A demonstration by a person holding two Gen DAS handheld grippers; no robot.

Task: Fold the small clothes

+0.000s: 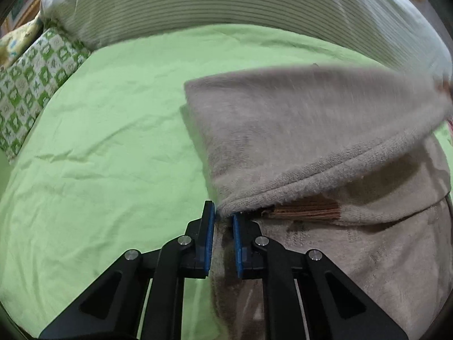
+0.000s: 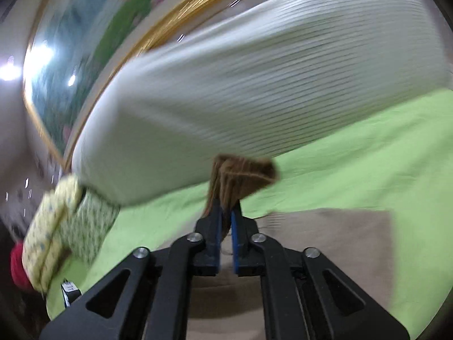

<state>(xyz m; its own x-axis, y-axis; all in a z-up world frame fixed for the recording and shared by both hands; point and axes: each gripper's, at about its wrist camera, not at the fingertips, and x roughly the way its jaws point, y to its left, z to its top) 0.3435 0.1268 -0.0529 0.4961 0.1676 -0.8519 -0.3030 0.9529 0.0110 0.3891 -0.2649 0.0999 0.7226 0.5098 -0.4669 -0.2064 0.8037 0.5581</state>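
A light green bedsheet covers the bed, with a striped white pillow along its far side and a green-and-white patterned cushion at the far left. On the sheet lies the beige knitted garment, spread to the right of the left gripper and running away from it toward the pillow.

The left gripper is closed on the garment's near edge, its blue pads pinching the fabric right where a folded-over layer begins. The right gripper is clamped on a brown ribbed piece, probably a cuff or hem of the same garment, and holds it raised above the beige cloth below. A matching brown ribbed band shows in the left view beneath the folded layer.

The fold line seems to run across from the left gripper's pinch toward the right, so carrying the lifted end over looks like the right hand's job, with the left anchoring.

The right view is badly blurred, so how the brown piece joins the beige body is unclear, and the garment's right side is cut off in the left view.
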